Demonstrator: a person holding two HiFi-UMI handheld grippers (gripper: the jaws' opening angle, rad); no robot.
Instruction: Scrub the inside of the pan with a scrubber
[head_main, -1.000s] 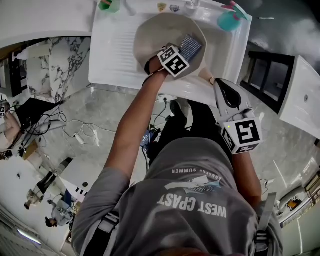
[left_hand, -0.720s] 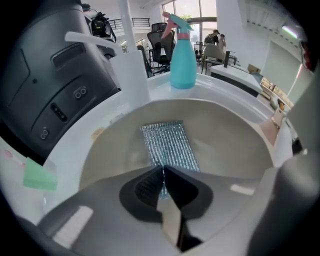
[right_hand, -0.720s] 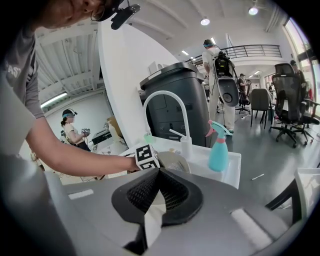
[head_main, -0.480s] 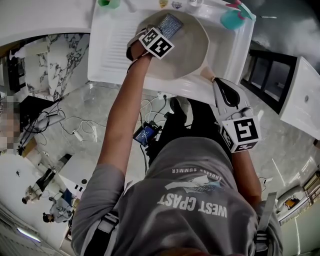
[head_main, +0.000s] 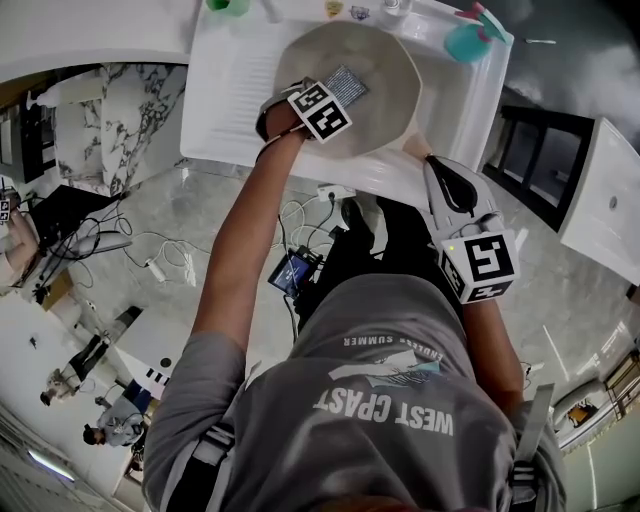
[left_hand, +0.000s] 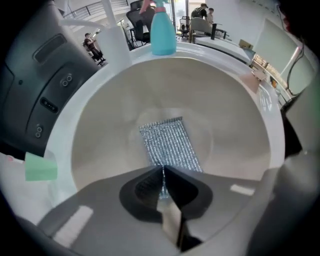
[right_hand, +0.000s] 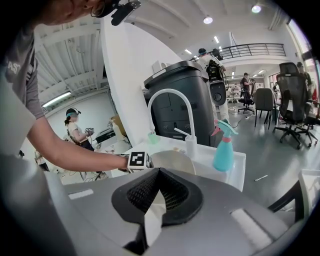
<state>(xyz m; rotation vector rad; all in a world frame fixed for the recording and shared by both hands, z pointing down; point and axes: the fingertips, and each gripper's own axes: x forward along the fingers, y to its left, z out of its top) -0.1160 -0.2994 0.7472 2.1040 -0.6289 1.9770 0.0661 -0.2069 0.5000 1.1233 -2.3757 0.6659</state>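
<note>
A round beige pan (head_main: 385, 95) lies in the white sink (head_main: 235, 90). My left gripper (head_main: 335, 96) reaches into it and is shut on a silver mesh scrubber (head_main: 346, 82). In the left gripper view the scrubber (left_hand: 170, 145) lies flat on the pan's floor (left_hand: 230, 115), pinched at its near end by the left gripper (left_hand: 162, 172). My right gripper (head_main: 432, 165) sits at the sink's near right edge, at the pan's tan handle (head_main: 412, 148), with its jaws closed. The right gripper view shows the pan (right_hand: 175, 161) just beyond the right gripper (right_hand: 159, 172); the handle is hidden there.
A teal spray bottle (head_main: 462, 38) stands at the sink's far right corner, a green cup (head_main: 225, 8) at the far left. A curved white faucet (right_hand: 167, 95) rises behind the pan, with a black bin (right_hand: 182, 100) behind it. Cables lie on the floor (head_main: 160, 265).
My left gripper dragged the scrubber from the pan's right side over to the far left, then drew it back a little toward me. The right gripper stayed put.
</note>
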